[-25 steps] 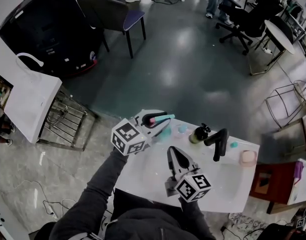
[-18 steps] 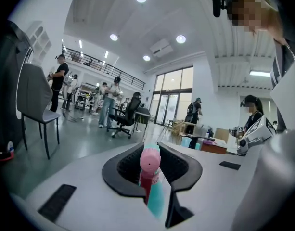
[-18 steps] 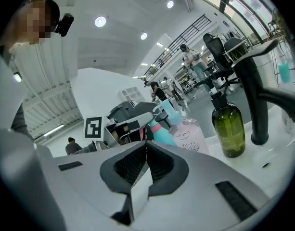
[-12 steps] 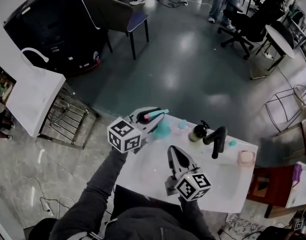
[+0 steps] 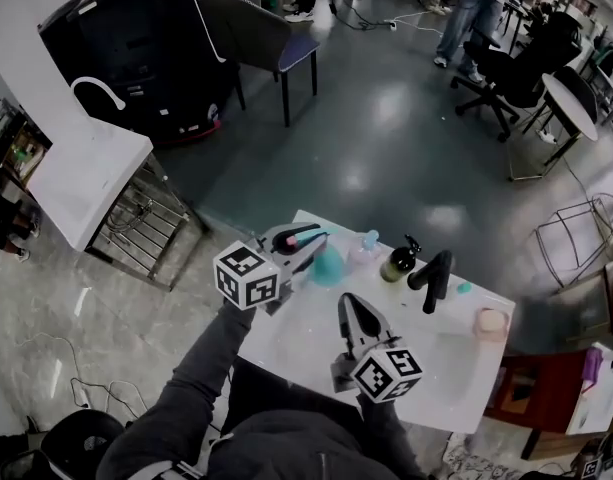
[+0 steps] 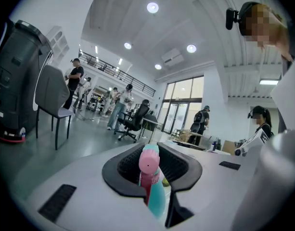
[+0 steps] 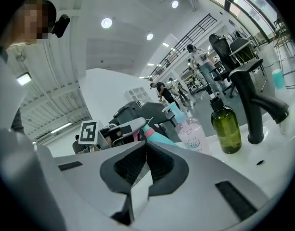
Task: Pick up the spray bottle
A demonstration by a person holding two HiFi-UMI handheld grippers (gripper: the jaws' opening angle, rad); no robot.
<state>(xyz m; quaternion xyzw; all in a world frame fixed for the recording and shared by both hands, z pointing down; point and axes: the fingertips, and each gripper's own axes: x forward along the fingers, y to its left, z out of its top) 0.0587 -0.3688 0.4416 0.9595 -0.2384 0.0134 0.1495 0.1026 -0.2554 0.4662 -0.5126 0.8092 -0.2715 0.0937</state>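
Observation:
The spray bottle [image 5: 327, 265] has a teal body and a pink head. It hangs tilted over the left end of the white table [image 5: 456, 368], and my left gripper [image 5: 304, 240] is shut on its neck. In the left gripper view the pink head [image 6: 148, 160] sits between the black pads, with the teal body [image 6: 157, 198] below them. My right gripper [image 5: 344, 303] is over the middle of the table, shut and empty. In the right gripper view its jaws [image 7: 146, 146] meet at the tips, and the held bottle [image 7: 159, 136] shows just beyond them.
A clear bottle with a blue pump [image 5: 364, 251], a green pump bottle [image 5: 398, 264] and a black faucet [image 5: 434, 280] stand along the table's far edge. A pink item [image 5: 490, 322] sits at the far right. Off the table's left end is a wire rack [image 5: 136, 230].
The left gripper has carried the spray bottle a little to the left and up, and has rolled slightly. The right gripper has stayed shut near the middle of the table.

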